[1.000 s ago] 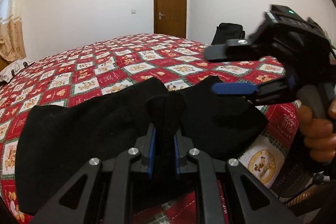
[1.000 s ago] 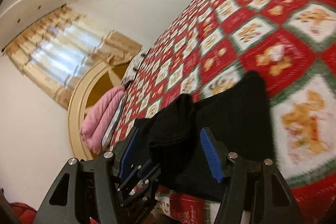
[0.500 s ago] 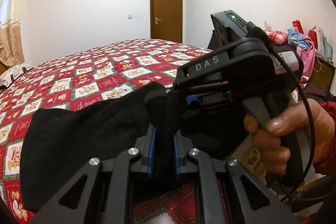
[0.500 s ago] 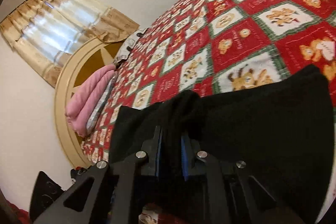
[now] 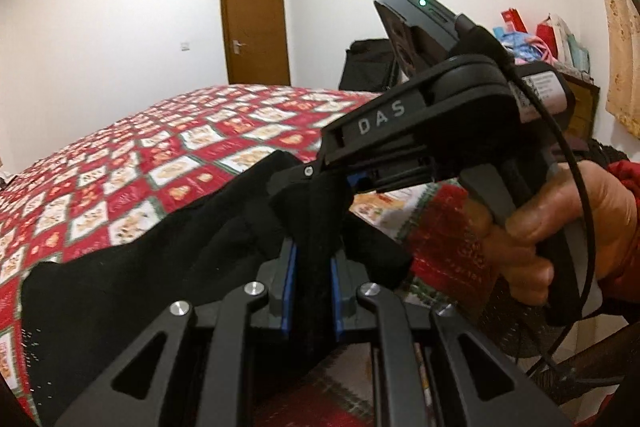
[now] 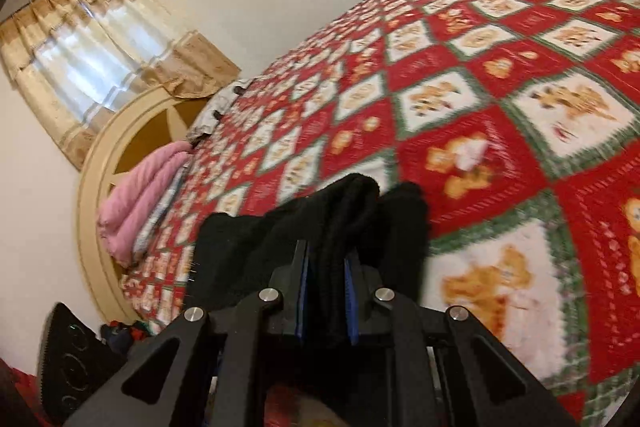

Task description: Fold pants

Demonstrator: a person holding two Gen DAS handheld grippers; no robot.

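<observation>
1. Pants (image 5: 132, 291): black, soft fabric. They lie on the quilt (image 5: 168, 155) at its near edge, with one bunched end lifted off it. Seen from the right wrist (image 6: 360, 227), the cloth rises in a ridge above the quilt's red and white squares (image 6: 500, 115).

2. Left gripper (image 5: 312, 287): both blue-lined fingers (image 5: 289, 291) are clamped on a thick fold of the pants, which fills the gap between them and stands up past the tips.

3. Right gripper (image 6: 326, 297): its fingers (image 6: 301, 297) are pressed tight on another bunch of the pants. In the left wrist view its black body, marked "DAS" (image 5: 420, 123), sits just above and right of the left gripper's fold, with its tips on the same raised cloth.

4. Right hand (image 5: 560, 223): wrapped round the right gripper's handle, off the quilt's near right corner. A black cable (image 5: 576, 187) crosses in front of it.

5. Quilt: patchwork of red, white and green squares with bear figures, covering the bed.

6. Door (image 5: 254, 23): brown, closed, in the wall beyond the quilt's far edge.

7. Pink blanket (image 6: 136, 195): folded, at the quilt's head end, against an arched headboard (image 6: 92, 187).

8. Curtain (image 6: 88, 67): gold, over a window above the headboard.

9. Bags (image 5: 540, 35): assorted colours, beyond the quilt's right side.
</observation>
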